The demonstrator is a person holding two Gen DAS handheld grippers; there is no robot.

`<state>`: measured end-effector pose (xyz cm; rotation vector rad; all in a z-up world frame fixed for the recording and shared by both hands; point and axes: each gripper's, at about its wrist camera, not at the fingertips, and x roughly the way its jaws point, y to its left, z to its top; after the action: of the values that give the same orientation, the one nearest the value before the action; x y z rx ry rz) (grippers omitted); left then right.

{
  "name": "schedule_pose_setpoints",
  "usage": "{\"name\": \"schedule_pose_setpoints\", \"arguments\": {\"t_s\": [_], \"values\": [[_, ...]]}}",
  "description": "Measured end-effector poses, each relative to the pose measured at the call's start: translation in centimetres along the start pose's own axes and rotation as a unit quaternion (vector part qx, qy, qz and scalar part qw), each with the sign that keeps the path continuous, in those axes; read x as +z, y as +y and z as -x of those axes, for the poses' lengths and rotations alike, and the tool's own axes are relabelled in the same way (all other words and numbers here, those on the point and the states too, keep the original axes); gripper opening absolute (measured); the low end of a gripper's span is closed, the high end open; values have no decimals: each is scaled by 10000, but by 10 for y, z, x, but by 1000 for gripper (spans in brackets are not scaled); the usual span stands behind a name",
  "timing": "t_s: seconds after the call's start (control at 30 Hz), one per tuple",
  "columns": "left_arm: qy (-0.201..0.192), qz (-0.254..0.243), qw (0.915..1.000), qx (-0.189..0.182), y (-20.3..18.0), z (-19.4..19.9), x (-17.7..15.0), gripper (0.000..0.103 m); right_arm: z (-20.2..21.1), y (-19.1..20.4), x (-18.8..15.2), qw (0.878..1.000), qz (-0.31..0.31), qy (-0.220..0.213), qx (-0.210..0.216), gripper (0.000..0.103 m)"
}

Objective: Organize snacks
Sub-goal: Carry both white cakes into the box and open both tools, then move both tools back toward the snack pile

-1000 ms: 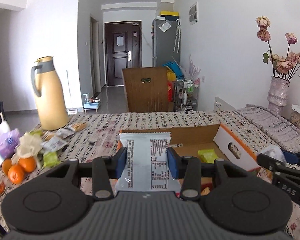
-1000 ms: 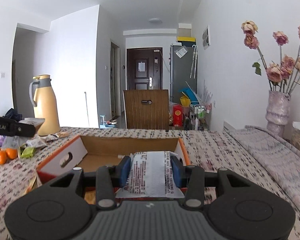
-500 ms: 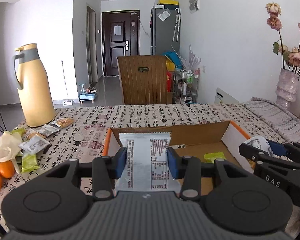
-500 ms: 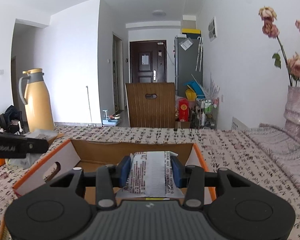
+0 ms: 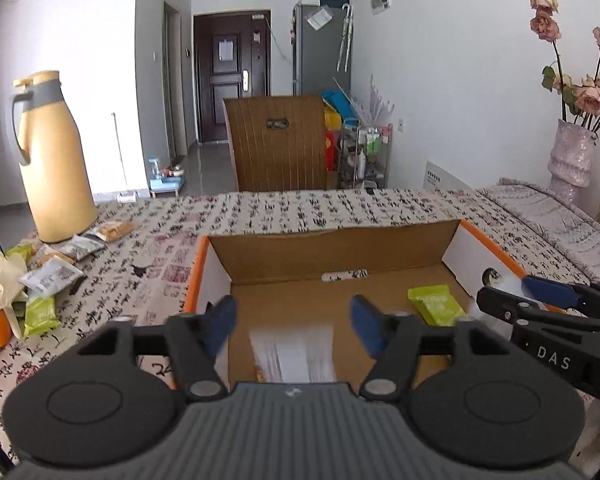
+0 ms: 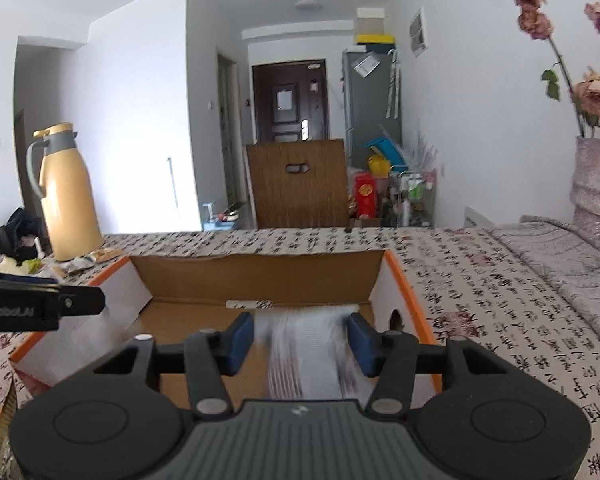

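Taking the open brown cardboard box with orange-edged white end flaps (image 5: 332,252) as your landmark and going left to right: well to its left, loose snack packets (image 5: 52,276) are lying on the calligraphy-print tablecloth (image 5: 300,208) beside the tall yellow thermos jug with a grey collar (image 5: 54,160). Your left gripper (image 5: 292,324) is hovering over the box's near left part, its blue-padded jaws opening and standing clear of the blurred white snack packet (image 5: 296,354) below them inside the box. Further right, a lime-green snack packet (image 5: 436,304) is lying flat on the box floor. Your right gripper (image 6: 302,340) is hovering over the box's right end, jaws opening, with a blurred white printed snack packet (image 6: 312,356) between the pads, no longer squeezed.
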<state>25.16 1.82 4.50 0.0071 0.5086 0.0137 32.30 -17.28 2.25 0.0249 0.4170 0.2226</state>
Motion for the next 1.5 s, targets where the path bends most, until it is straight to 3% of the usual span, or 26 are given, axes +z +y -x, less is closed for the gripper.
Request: {"name": "schedule_pose_setpoints", "arguments": {"t_s": [0.07, 0.1, 0.13, 0.2, 0.83, 1.17, 1.5], "values": [[-75, 44, 10000, 6, 1, 2, 0, 87, 2, -2, 1, 10000, -56, -34, -20, 72], [-114, 67, 9999, 29, 2, 3, 1, 97, 3, -3, 1, 9999, -78, -49, -50, 88], [-174, 96, 9998, 61, 3, 5, 1, 102, 4, -3, 0, 9999, -100, -76, -95, 98], [-273, 106, 9995, 89, 3, 8, 1, 103, 7, -5, 0, 9998, -130, -110, -126, 103], [-318, 61, 9994, 139, 1, 25, 10, 103, 27, 1, 10, 9994, -2, -277, -200, 103], [-486, -118, 9984, 279, -4, 71, 8, 103, 72, 12, 6, 9992, 88, -364, -137, 103], [-494, -69, 9983, 285, -2, 119, -14, 103, 119, 22, -18, 9995, 107, -284, -59, 103]]}}
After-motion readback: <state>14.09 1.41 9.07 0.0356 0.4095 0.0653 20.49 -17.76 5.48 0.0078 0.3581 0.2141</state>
